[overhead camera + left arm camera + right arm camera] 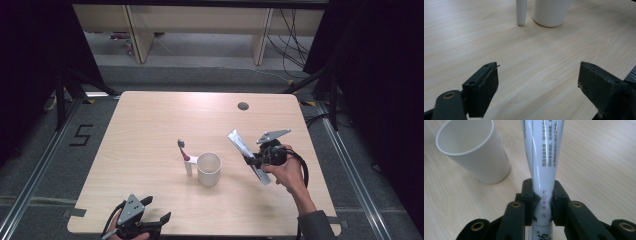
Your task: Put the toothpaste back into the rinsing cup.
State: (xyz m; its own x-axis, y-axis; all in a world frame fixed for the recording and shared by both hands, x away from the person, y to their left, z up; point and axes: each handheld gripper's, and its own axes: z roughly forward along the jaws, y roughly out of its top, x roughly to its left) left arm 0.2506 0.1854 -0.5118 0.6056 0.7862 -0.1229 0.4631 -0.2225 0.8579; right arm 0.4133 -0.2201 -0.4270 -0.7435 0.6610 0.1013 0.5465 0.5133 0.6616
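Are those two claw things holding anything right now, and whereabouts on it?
The right gripper pinches a white printed toothpaste tube across its lower body, clear of the table. The left gripper is open, holding nothing.

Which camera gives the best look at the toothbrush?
The high view: the toothbrush shows whole, head up, beside the cup. The left gripper view shows just its white handle end.

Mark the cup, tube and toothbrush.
cup [209, 170], high view, side wall
tube [544, 157], right gripper view, printed body above the tongs
toothbrush [187, 162], high view, handle
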